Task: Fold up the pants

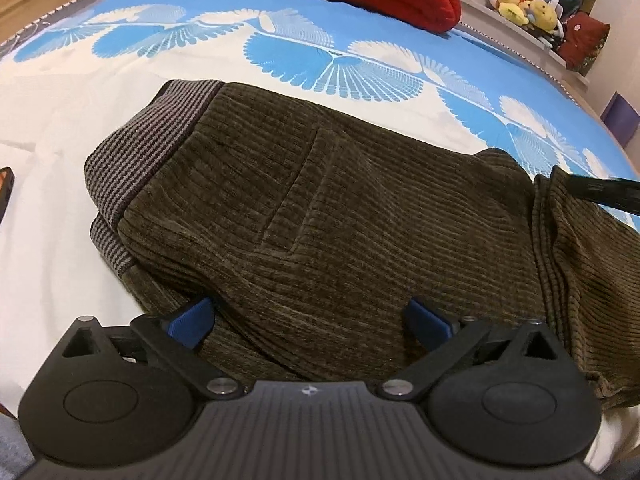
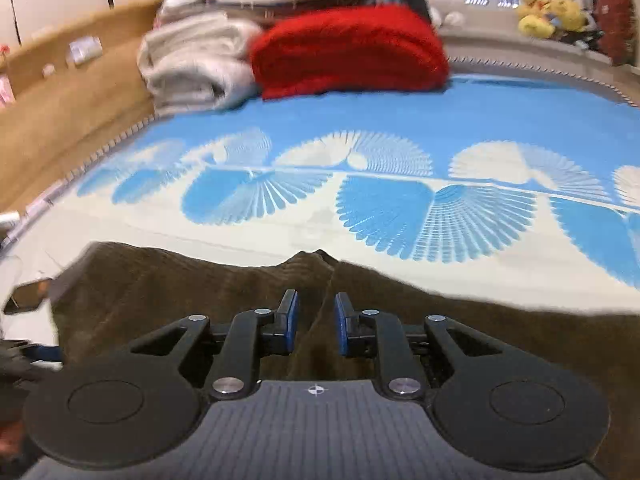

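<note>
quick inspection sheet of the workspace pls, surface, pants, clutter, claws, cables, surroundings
surface: bed sheet, white with blue fan pattern.
job's things: brown corduroy pants, striped waistband to the left, pocket side up, partly folded.
clutter: red blanket and folded pale bedding at the far edge; dark object at the left edge, unclear.
grippers: left claw wide open over the pants; right claw slightly apart around a raised fold, grip unclear.
cables: nothing seen.
surroundings: yellow plush toys on a ledge; tan headboard.
</note>
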Demonstrator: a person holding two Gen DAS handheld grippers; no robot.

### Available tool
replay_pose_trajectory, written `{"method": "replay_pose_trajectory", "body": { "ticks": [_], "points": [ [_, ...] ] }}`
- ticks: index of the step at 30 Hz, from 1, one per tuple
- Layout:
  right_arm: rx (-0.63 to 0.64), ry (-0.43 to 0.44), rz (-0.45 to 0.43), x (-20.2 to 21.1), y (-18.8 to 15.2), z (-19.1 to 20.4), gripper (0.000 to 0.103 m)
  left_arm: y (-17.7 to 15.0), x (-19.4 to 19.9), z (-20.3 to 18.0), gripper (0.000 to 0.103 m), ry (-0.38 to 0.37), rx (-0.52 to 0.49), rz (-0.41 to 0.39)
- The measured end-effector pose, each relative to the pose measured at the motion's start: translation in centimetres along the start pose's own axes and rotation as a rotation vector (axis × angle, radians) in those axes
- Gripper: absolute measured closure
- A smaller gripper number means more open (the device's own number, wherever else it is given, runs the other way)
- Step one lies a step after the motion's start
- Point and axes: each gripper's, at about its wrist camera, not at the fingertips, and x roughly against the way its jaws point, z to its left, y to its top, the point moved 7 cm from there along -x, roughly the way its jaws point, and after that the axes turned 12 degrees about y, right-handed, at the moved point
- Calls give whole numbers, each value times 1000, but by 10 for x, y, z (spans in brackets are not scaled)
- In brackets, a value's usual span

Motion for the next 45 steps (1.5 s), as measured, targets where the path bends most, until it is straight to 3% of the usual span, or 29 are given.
{"method": "replay_pose_trajectory", "body": {
  "ticks": [1, 4, 8, 11, 16, 18, 21, 22, 24, 27, 31, 33, 34, 35, 36, 37, 41, 45],
  "points": [
    [-1, -11, 27, -15, 2, -4, 93, 0, 0, 1, 1, -8, -3, 2],
    [6, -55, 122, -60, 3, -16, 101, 0, -1, 4, 1, -31, -16, 8],
    [49, -99, 148, -100, 7, -16, 103, -2, -3, 5, 1, -45, -54, 1],
    [136, -141, 112, -112, 8, -13, 103, -1, -3, 5, 1, -51, -53, 5],
    [36, -167, -35, -80, 37, -31, 100, 2, -4, 7, 1, -59, -13, 20],
    [-15, -96, -11, -65, 44, -33, 97, 3, -3, 8, 1, -61, -13, 20],
    [-51, 96, 132, -63, 29, -19, 96, 2, -3, 7, 1, -55, -22, 15],
    [-35, 115, 163, -68, 20, -13, 96, 2, -2, 6, 1, -51, -25, 13],
    [4, 49, 209, -88, 4, -13, 97, 1, -1, 5, 1, -46, -25, 8],
    [-31, 32, 121, -98, 7, -18, 97, 1, 0, 6, 0, -53, -13, 3],
    [-193, 32, 15, -91, 21, -36, 96, 5, 2, 16, 0, -96, 82, 23],
    [-230, 9, -12, -73, 28, -35, 90, 7, 5, 19, 0, -109, 105, 21],
    [-225, -5, -54, -57, 32, -31, 75, 8, 7, 20, 0, -115, 110, 18],
    [-216, -13, -98, -41, 35, -28, 49, 9, 9, 21, 0, -123, 117, 15],
    [-208, -28, -145, -21, 38, -24, 35, 10, 11, 22, 0, -135, 130, 10],
    [-207, -54, -198, 2, 38, -22, 14, 11, 14, 24, 0, -149, 145, 5],
    [-315, -62, -317, 73, 20, -24, 10, 16, 27, 28, 0, -193, 203, -22],
    [-515, -128, -446, 139, -34, -39, 10, 17, 38, 31, 0, -217, 217, -27]
  ]
}}
